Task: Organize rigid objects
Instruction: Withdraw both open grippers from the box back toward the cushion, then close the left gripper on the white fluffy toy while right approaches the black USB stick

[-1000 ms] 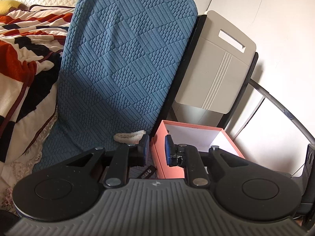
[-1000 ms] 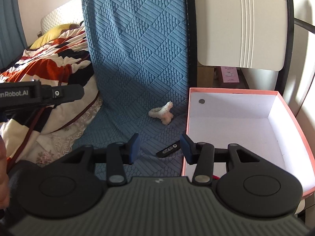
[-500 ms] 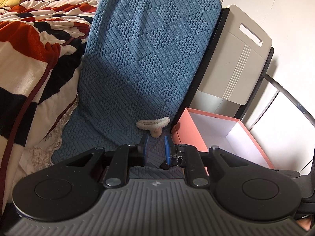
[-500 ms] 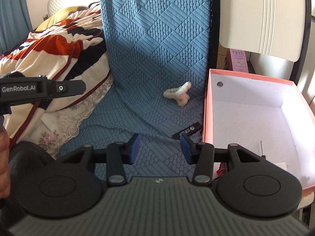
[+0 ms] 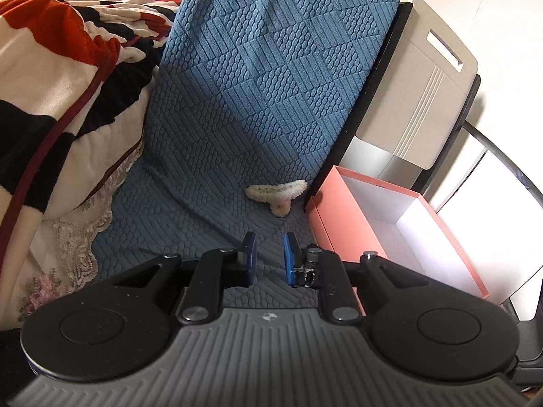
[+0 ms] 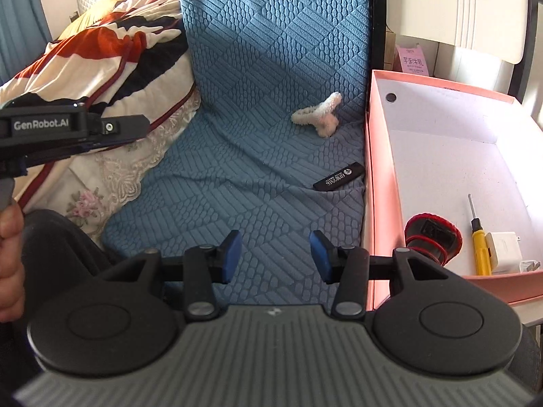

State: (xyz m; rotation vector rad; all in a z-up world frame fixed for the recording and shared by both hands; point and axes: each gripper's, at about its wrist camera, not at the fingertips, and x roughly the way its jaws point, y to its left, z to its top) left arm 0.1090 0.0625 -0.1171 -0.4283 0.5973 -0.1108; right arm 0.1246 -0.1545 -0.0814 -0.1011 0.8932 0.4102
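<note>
A cream fuzzy hair claw [image 5: 276, 195] [image 6: 317, 117] lies on the blue cushion next to the pink box [image 5: 339, 217] [image 6: 381, 169]. A flat black stick with white print [image 6: 339, 180] lies against the box's left wall. Inside the box are a red-and-black round part [image 6: 432, 237], a yellow screwdriver [image 6: 478, 240] and a white charger [image 6: 504, 251]. My left gripper [image 5: 269, 256] hovers short of the claw, jaws narrowly apart with nothing between them. My right gripper [image 6: 275, 249] stands open and empty above the cushion, nearer than the black stick.
The blue textured cushion [image 5: 271, 84] covers a chair seat and back. A red, black and white blanket [image 5: 51, 68] is heaped on the left. A grey board [image 5: 424, 84] leans behind the box. A hand [image 6: 10, 254] holds the left tool at the right view's left edge.
Both grippers have sunk toward the cushion, so the claw and box look nearer. The box's contents have come into the right view. Neither gripper's jaws have changed.
</note>
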